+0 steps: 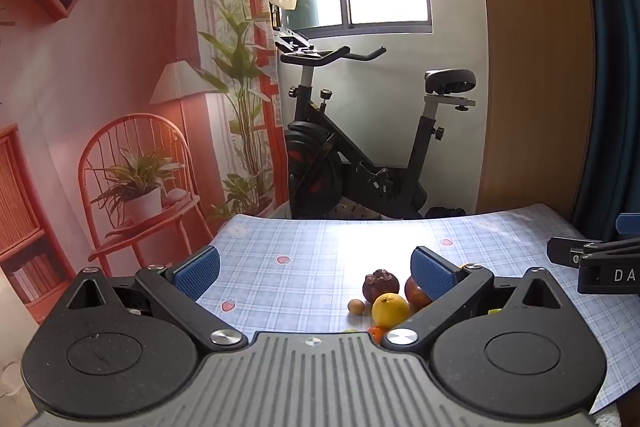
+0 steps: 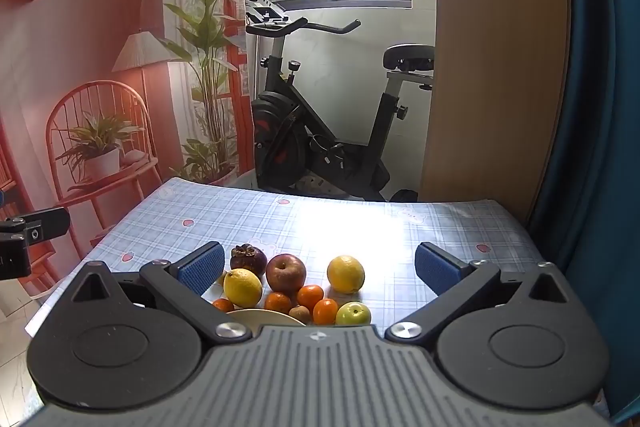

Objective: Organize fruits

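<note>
Fruits lie on the blue checked tablecloth (image 2: 360, 223). In the right wrist view: a dark mangosteen (image 2: 248, 259), a red apple (image 2: 285, 272), two yellow lemons (image 2: 242, 287) (image 2: 346, 273), several small oranges (image 2: 310, 297), a green apple (image 2: 353, 313), a small brown fruit (image 2: 300, 313) and the rim of a cream plate (image 2: 264, 315). My right gripper (image 2: 320, 267) is open and empty above them. My left gripper (image 1: 316, 273) is open and empty; its view shows the mangosteen (image 1: 379, 284), a lemon (image 1: 390, 309), the red apple (image 1: 416, 293) and a small brown fruit (image 1: 355, 306).
An exercise bike (image 2: 320, 131) stands beyond the table's far edge, under a window. A printed backdrop of a chair and plants (image 2: 100, 131) hangs left. A wooden panel (image 2: 492, 67) and blue curtain (image 2: 592, 107) are right. The right gripper's body (image 1: 600, 267) shows in the left wrist view.
</note>
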The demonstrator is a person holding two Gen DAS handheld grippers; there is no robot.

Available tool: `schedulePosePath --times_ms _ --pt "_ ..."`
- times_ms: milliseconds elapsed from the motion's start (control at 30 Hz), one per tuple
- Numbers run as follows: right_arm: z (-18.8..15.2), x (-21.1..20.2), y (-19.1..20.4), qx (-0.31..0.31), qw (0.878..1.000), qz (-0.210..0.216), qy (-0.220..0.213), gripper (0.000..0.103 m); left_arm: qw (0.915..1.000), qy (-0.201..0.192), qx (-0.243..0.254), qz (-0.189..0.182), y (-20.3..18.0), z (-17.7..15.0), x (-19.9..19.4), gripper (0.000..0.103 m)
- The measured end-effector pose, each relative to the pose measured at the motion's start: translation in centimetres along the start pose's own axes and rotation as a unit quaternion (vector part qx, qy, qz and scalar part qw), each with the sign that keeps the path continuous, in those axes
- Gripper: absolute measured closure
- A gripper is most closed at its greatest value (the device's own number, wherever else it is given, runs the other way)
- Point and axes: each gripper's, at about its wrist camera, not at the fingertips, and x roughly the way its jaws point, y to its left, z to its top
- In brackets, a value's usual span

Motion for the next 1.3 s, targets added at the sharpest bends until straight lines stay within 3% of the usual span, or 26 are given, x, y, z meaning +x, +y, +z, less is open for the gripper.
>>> schedulePosePath --times_ms 1300 --pt "0.29 -0.66 -0.30 0.005 1.000 -0.003 -0.006 0.000 1.0000 -0.002 -0.004 -0.004 -0.08 0.08 -0.04 0.000"
